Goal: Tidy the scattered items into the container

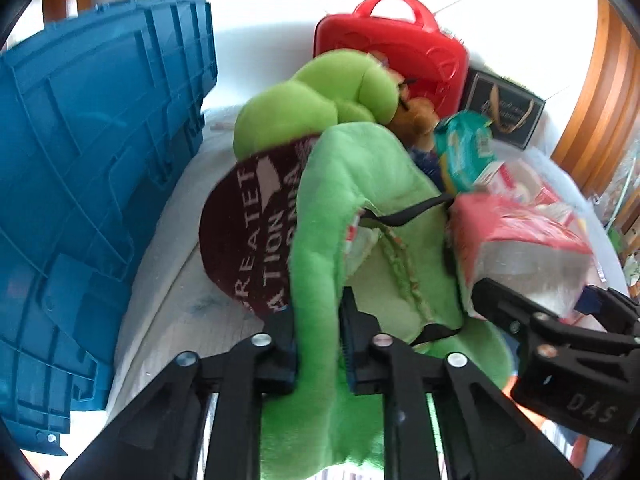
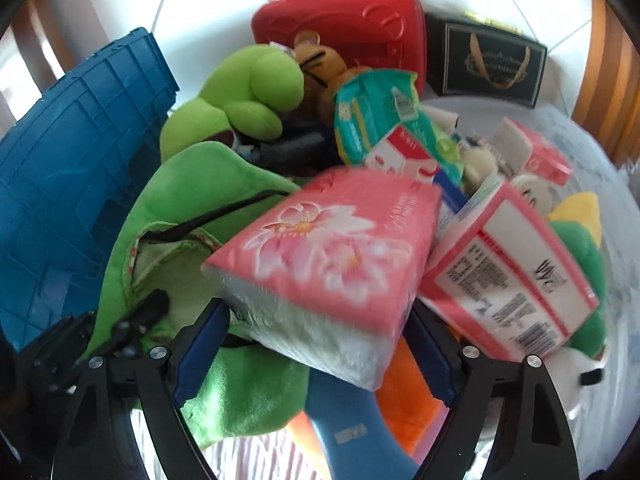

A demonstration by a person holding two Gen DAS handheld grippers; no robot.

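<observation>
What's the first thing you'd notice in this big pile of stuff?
The big green plush toy sprawled in the middle, pinched in the left gripper. Beside it, the pink flowered tissue pack sits between the right gripper's fingers. Behind the heap stands a bright red case, with the blue crate at the left.

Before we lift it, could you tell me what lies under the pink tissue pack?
Under the tissue pack: green plush, a blue item, something orange. Anything else is covered.
</observation>
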